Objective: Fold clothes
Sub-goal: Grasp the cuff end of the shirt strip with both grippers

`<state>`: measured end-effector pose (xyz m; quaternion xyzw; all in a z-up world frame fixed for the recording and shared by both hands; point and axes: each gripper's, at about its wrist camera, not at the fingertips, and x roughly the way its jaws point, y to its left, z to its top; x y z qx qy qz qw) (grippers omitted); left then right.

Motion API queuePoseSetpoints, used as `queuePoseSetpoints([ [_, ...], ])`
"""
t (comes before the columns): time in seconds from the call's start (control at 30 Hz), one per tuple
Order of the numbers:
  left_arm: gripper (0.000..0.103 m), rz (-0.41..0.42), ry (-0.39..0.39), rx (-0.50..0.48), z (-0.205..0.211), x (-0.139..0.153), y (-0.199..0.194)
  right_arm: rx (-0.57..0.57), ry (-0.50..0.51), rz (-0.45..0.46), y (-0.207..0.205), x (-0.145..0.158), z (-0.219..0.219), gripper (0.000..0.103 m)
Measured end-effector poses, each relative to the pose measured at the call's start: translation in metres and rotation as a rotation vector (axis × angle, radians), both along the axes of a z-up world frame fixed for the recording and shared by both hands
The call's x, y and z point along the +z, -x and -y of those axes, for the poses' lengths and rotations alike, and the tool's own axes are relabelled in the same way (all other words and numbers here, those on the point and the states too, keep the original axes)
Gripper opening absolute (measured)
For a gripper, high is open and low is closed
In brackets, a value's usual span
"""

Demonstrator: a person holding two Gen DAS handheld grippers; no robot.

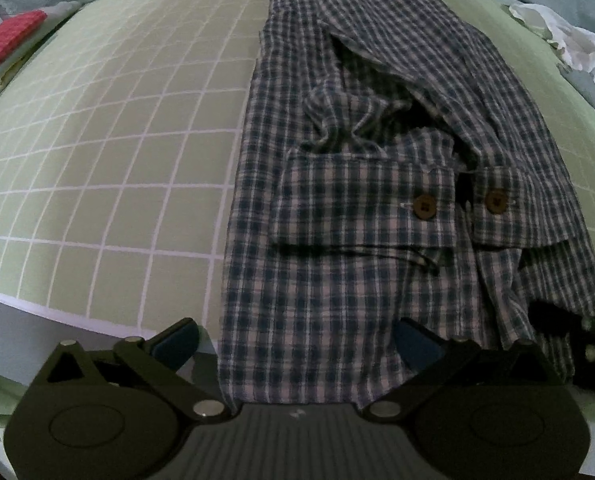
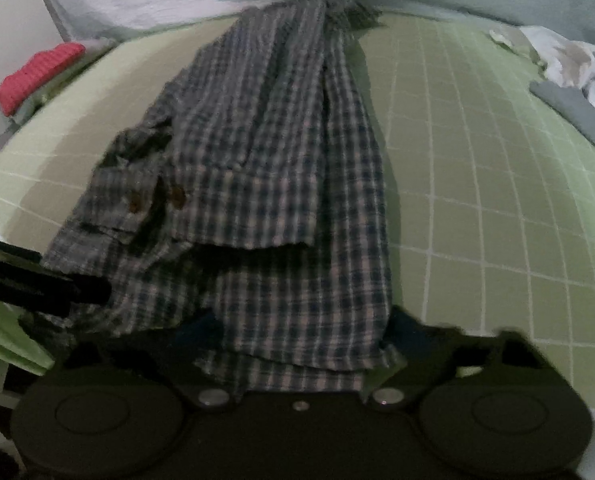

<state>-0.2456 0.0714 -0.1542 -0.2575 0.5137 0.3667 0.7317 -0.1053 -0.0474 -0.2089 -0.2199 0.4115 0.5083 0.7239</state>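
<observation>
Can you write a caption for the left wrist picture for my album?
The open left gripper straddles the near hem of a checked shirt lying on a green grid mat.

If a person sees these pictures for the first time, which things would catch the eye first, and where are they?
First the blue checked shirt, lying lengthwise on the green mat with white grid lines, its two brown buttons side by side on the cuffs. Then the left gripper, fingers spread to either side of the near hem. A red cloth lies past the mat's far left edge.
</observation>
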Motion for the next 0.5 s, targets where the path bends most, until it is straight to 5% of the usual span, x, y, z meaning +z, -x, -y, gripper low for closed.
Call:
queuePoseSetpoints([
  [0.1, 0.081, 0.012, -0.003, -0.037, 0.006, 0.007, 0.002, -0.015, -0.024, -0.068, -0.007, 0.002, 0.002, 0.014],
  [0.23, 0.013, 0.056, 0.017, -0.075, 0.013, 0.020, 0.007, -0.080, -0.040, -0.249, -0.023, 0.001, 0.007, 0.005],
  [0.4, 0.006, 0.100, 0.164, -0.105, 0.012, 0.028, 0.023, -0.085, -0.011, -0.338, -0.029, 0.015, 0.026, 0.004],
  [0.5, 0.006, 0.156, 0.183, -0.108, 0.011, 0.049, 0.035, -0.108, -0.044, -0.384, -0.038, 0.032, 0.034, 0.004],
])
